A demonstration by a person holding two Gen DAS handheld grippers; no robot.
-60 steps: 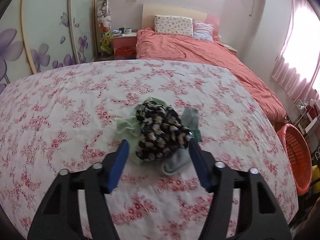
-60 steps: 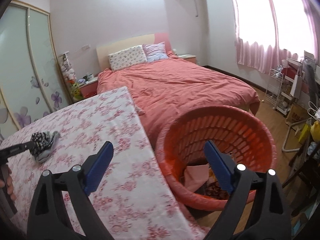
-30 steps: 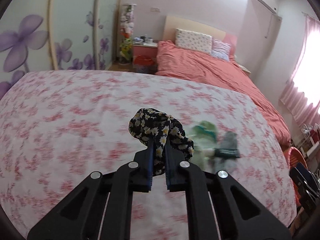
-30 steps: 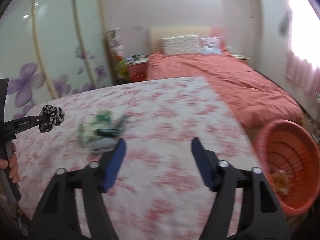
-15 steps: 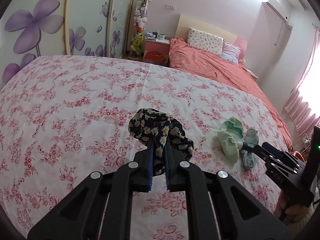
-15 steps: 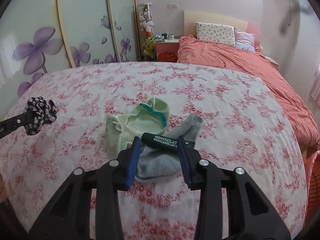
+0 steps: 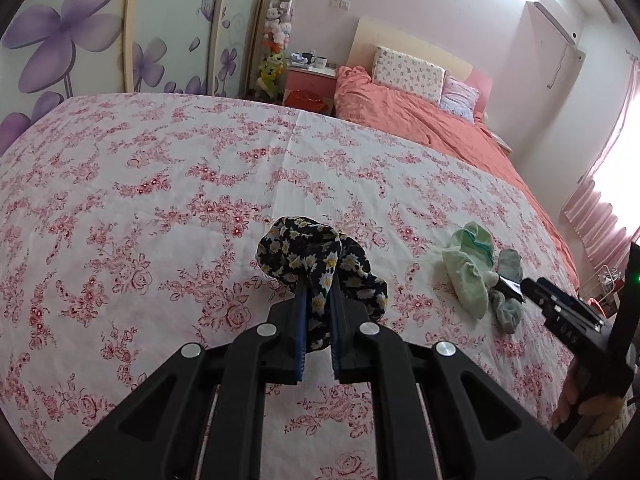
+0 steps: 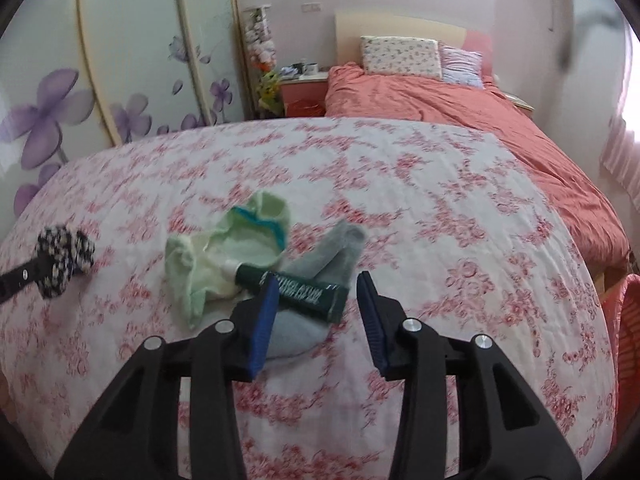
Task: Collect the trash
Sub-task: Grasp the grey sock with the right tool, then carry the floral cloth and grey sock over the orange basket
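Note:
My left gripper point(image 7: 318, 300) is shut on a black cloth with daisy print point(image 7: 316, 256) and holds it above the floral sheet; it also shows in the right wrist view point(image 8: 64, 260). My right gripper point(image 8: 316, 300) is open just above a dark green tube point(image 8: 296, 292) that lies between its blue pads. The tube rests on a light green sock point(image 8: 224, 248) and a grey sock point(image 8: 328, 256). In the left wrist view the right gripper point(image 7: 516, 284) reaches the socks point(image 7: 472, 276) from the right.
The floral sheet point(image 8: 440, 208) covers a wide flat surface. An orange basket point(image 8: 628, 328) stands at its right edge. Behind are an orange bed point(image 8: 440, 96), a nightstand point(image 8: 304, 92) and flowered wardrobe doors point(image 7: 80, 40).
My right gripper has swung from the basket to the socks, narrowed around the tube, and now stands slightly wider. My left gripper closed on the daisy cloth and lifted it off to the left.

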